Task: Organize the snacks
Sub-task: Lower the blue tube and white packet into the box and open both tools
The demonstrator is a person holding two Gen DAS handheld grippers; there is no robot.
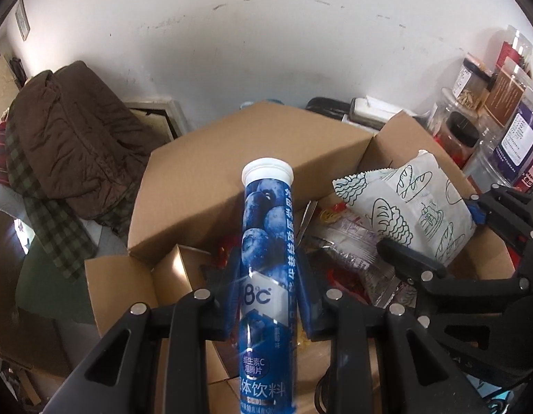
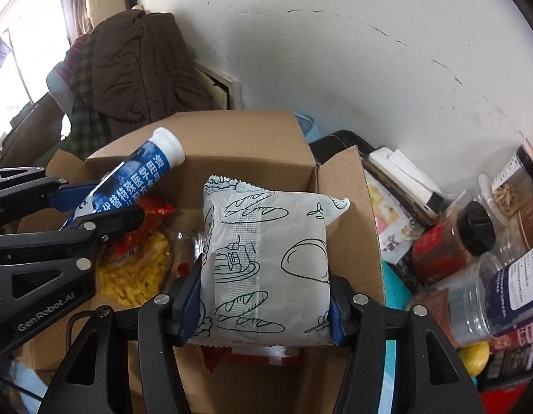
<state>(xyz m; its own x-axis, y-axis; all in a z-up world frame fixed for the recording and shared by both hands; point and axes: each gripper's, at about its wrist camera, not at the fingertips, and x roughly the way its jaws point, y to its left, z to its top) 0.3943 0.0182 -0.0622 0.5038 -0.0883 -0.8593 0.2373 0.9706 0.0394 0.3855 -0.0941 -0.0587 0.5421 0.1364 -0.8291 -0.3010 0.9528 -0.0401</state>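
Side by side, two handheld grippers hover over an open cardboard box (image 2: 342,186) of snacks. Clamped in the left gripper (image 1: 268,283), jaws closed tight on it, is a blue tube (image 1: 266,241) printed with blueberries, white cap pointing away; its label shows "8°C" and Chinese characters, among them 维生素C. The right gripper (image 2: 266,303) grips a white packet (image 2: 266,258) drawn with loaves and cakes, its blue pads pressing both sides. "GenRobot.AI" is lettered on the left gripper's black frame in the right wrist view. Inside the box lie a red-and-orange bag (image 2: 149,214) and a clear pack of yellow snacks (image 2: 135,276). Labelled clear jars (image 2: 501,283) crowd the surface to the right, their text too small to read.
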